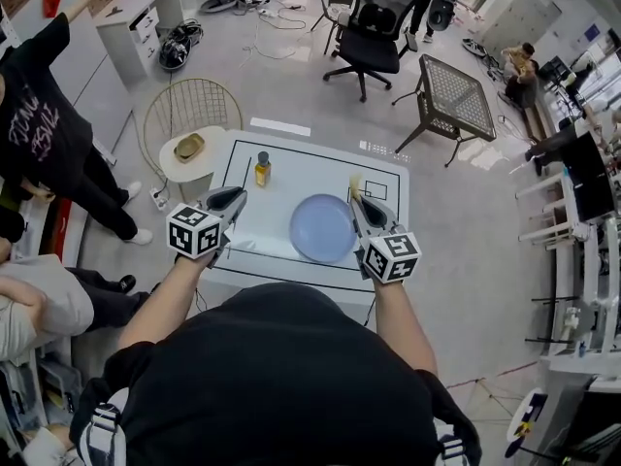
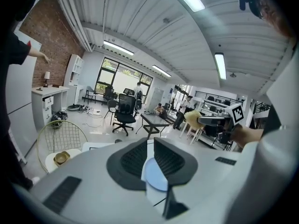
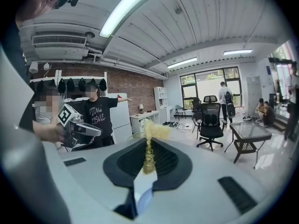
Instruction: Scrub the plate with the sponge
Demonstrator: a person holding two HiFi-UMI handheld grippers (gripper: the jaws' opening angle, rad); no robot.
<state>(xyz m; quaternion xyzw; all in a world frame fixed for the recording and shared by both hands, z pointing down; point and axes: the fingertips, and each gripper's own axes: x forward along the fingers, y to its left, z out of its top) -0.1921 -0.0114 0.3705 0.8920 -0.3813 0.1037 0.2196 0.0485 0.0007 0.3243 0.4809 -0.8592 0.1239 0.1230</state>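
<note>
One plate (image 1: 322, 228) lay between your left gripper (image 1: 236, 196), closed and empty, and your right gripper (image 1: 356, 200), clenching the sponge (image 3: 149, 143).

Bottle (image 1: 262, 169) left of plate (image 1: 323, 228) on table (image 1: 310, 168)

A: What sort of place is this?
B: An open office-lab: black swivel chairs (image 1: 367, 27), white desks (image 1: 146, 10) along a brick wall (image 2: 49, 36), ceiling strip lights (image 3: 130, 4), cables (image 1: 277, 17) across the grey floor (image 1: 291, 85)

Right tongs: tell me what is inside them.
A yellow sponge, squeezed thin between the right tongs, with its frayed top sticking out beyond the tips. Its clamped lower part is hidden inside them.
</note>
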